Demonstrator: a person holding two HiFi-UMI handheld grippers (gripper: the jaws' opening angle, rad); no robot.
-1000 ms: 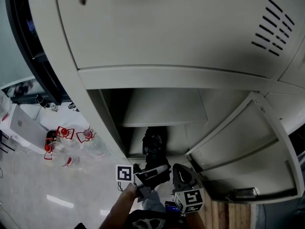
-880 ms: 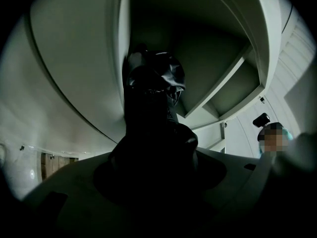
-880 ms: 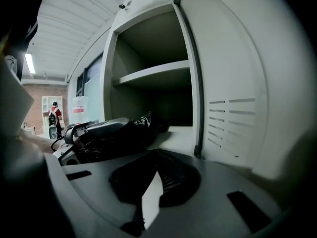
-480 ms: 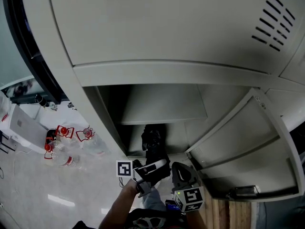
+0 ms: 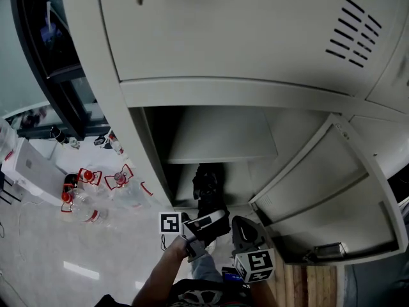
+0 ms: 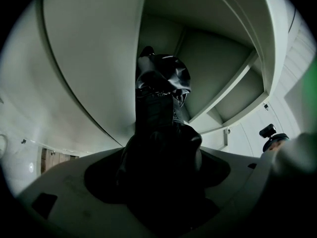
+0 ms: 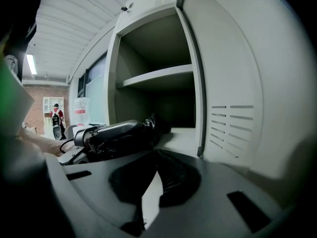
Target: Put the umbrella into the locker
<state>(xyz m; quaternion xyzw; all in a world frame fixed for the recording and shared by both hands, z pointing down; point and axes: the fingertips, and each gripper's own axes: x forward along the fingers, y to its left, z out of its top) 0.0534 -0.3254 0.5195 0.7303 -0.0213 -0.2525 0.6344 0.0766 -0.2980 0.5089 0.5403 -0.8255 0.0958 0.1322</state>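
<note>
One black umbrella [image 5: 206, 187] is clamped in the left gripper [image 5: 203, 226], its long axis pointing straight into the open locker [image 5: 223, 91], far end inside the lower compartment, near end buried in the jaws, right gripper [image 5: 246, 234] just beside, tips pinched together on nothing.

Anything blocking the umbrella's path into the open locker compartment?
Nothing visible. The black folded umbrella, clamped in the left gripper, points into the open grey metal locker; its door is swung wide right, and the floor under the shelf looks bare.
</note>
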